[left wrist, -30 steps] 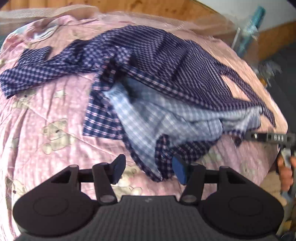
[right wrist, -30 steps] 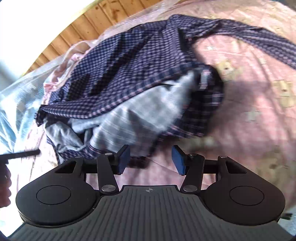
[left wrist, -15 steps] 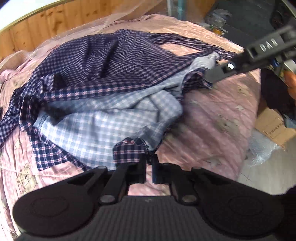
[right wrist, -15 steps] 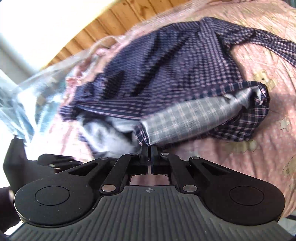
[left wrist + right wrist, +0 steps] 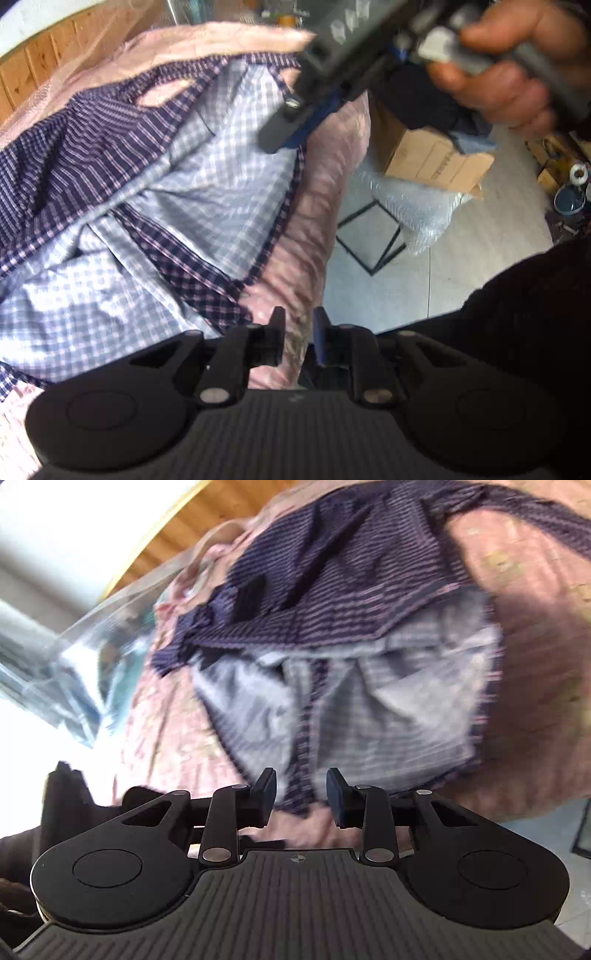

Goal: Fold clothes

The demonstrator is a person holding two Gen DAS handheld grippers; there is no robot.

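A dark blue plaid shirt (image 5: 184, 192) lies spread on the pink quilt, its pale inner side turned up near the bed's edge. It also shows blurred in the right wrist view (image 5: 351, 664). My left gripper (image 5: 298, 332) is partly open and empty at the bed's edge, just off the shirt's hem. My right gripper (image 5: 301, 794) is open and empty, with the shirt's dark placket strip just beyond the gap between its fingers. The right gripper also shows in the left wrist view (image 5: 291, 122), held by a hand over the shirt's far corner.
The pink quilt (image 5: 314, 221) drops off to a grey floor (image 5: 461, 251). A cardboard box (image 5: 432, 158) and a bubble-wrap bundle (image 5: 417, 206) lie on the floor. A wooden headboard (image 5: 192, 528) and clear plastic (image 5: 74, 657) stand beyond the bed.
Both grippers were shut on the shirt's hem half a second ago and have since opened and let it go. The hem has been drawn toward the bed's edge, spreading the pale inside flat.
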